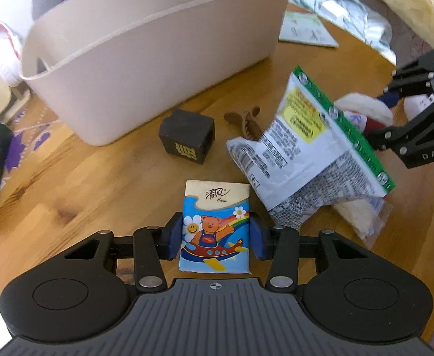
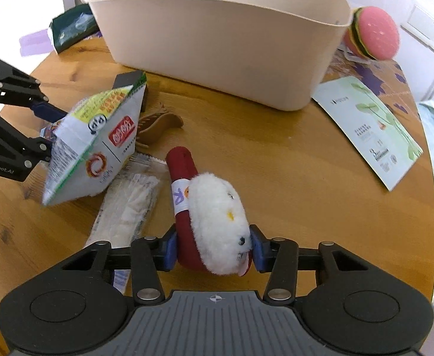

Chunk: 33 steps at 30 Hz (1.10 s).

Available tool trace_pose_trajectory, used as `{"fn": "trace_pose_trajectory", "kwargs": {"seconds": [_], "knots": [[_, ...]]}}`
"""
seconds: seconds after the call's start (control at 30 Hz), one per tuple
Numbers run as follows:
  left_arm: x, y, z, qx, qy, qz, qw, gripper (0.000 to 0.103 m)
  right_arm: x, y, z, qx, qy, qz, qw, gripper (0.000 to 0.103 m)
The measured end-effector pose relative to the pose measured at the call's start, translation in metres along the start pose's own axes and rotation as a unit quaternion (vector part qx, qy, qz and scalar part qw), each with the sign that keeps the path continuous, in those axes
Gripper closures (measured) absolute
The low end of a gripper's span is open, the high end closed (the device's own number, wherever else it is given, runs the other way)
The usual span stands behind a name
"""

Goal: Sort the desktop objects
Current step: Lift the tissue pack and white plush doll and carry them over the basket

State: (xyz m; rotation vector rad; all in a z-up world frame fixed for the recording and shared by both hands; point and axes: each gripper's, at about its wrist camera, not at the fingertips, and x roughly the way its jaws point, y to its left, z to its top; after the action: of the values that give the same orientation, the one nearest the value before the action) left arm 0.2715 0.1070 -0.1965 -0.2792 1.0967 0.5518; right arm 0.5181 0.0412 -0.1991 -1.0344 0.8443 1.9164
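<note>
My left gripper (image 1: 216,235) is clamped across the small blue cartoon-bear tissue packet (image 1: 215,227), squeezing its narrow sides so it lifts flat; my right gripper (image 2: 213,247) pinches the fluffy white-and-maroon plush toy (image 2: 214,222) at its head end; both sit near the beige plastic basket (image 2: 217,44), likely their destination.

I am at home, in a lived-in room. My round wooden desk (image 2: 306,163) carries household clutter: a beige storage basket (image 2: 217,44), a snack bag (image 1: 312,148), a hair clip (image 2: 157,127) and a plush burger toy (image 2: 371,32). Crumpled bedding (image 1: 350,9) lies beyond its edge, and a wall switch (image 2: 424,26) sits on the white wall.
</note>
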Motion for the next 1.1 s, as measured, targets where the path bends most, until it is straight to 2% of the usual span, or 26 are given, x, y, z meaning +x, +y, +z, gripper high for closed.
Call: {"fn": "trace_pose_trajectory", "kwargs": {"seconds": [0.37,0.5,0.8,0.93,1.1], "knots": [[-0.052,0.014,0.000,-0.038,-0.050,0.028,0.9976,0.056,-0.041,-0.016,-0.002,0.085,-0.029,0.026,0.996,0.058],[-0.069,0.020,0.008,-0.048,-0.068,0.038,0.9958,0.056,-0.062,-0.023,0.006,0.102,-0.058,0.031,0.993,0.058],[-0.086,0.034,0.039,-0.066,-0.100,0.055,0.9913,0.056,-0.093,-0.038,0.040,0.089,-0.115,0.034,0.989,0.061],[-0.086,0.037,0.056,-0.080,-0.111,0.060,0.9887,0.056,-0.099,-0.036,0.055,0.074,-0.131,0.031,0.988,0.066],[-0.091,0.038,0.077,-0.088,-0.134,0.055,0.9855,0.056,-0.102,-0.030,0.070,0.047,-0.148,0.034,0.987,0.066]]}}
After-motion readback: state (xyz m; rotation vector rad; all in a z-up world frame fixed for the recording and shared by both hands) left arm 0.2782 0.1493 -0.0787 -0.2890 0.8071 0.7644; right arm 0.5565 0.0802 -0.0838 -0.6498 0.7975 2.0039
